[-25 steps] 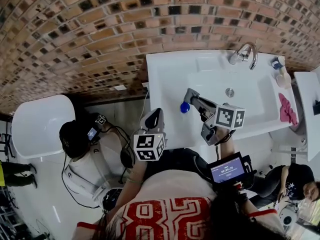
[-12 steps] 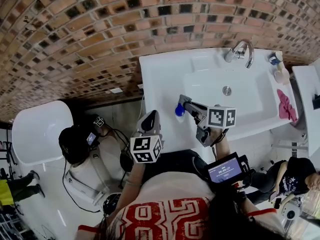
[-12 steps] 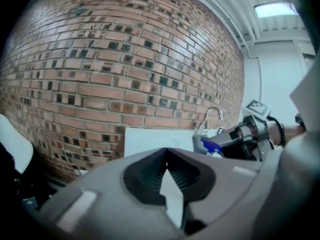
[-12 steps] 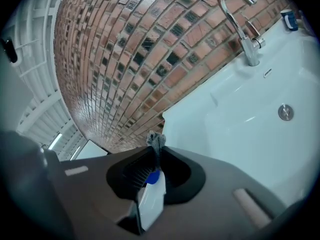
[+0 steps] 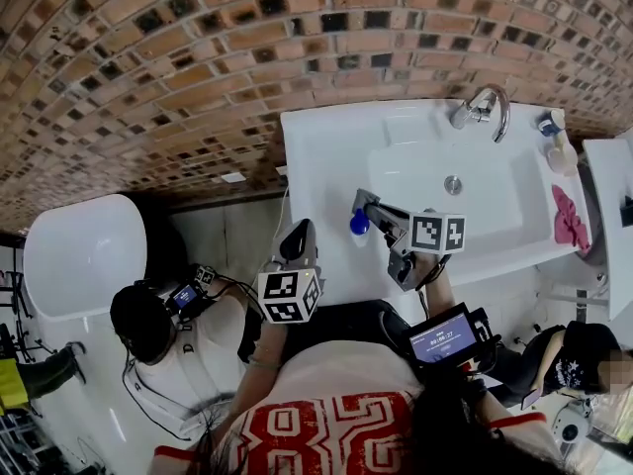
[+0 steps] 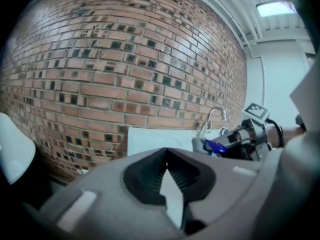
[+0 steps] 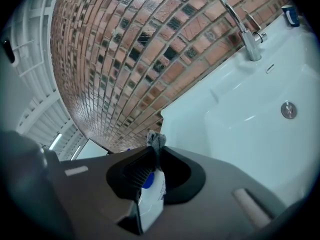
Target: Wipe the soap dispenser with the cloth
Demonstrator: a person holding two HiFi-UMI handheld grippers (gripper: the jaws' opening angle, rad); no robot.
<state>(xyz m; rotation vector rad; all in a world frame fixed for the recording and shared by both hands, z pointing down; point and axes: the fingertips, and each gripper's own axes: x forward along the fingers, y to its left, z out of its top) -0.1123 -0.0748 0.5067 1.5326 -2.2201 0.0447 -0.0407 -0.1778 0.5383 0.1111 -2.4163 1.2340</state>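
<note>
My right gripper (image 5: 362, 204) hangs over the left part of the white sink (image 5: 326, 156). It is shut on a small white bottle with a blue top (image 5: 360, 223). In the right gripper view the bottle (image 7: 150, 196) sits between the closed jaws (image 7: 156, 149), and a grey bit pokes out at their tips. A pink cloth (image 5: 567, 216) lies on the sink's right rim, far from both grippers. My left gripper (image 5: 300, 228) is shut and empty, held off the sink's left front corner. From the left gripper (image 6: 166, 154) I see the blue top (image 6: 216, 147) to the right.
A chrome faucet (image 5: 485, 107) and a drain (image 5: 452, 184) mark the basin. Two small bottles (image 5: 554, 139) stand at the back right corner. A brick wall runs behind. A white toilet (image 5: 84, 255) and a crouching person (image 5: 148, 315) are at the left.
My right gripper, still holding the blue-topped bottle, has drifted slightly toward the sink's front left. The left gripper has barely moved. The person at the left has shifted lower.
</note>
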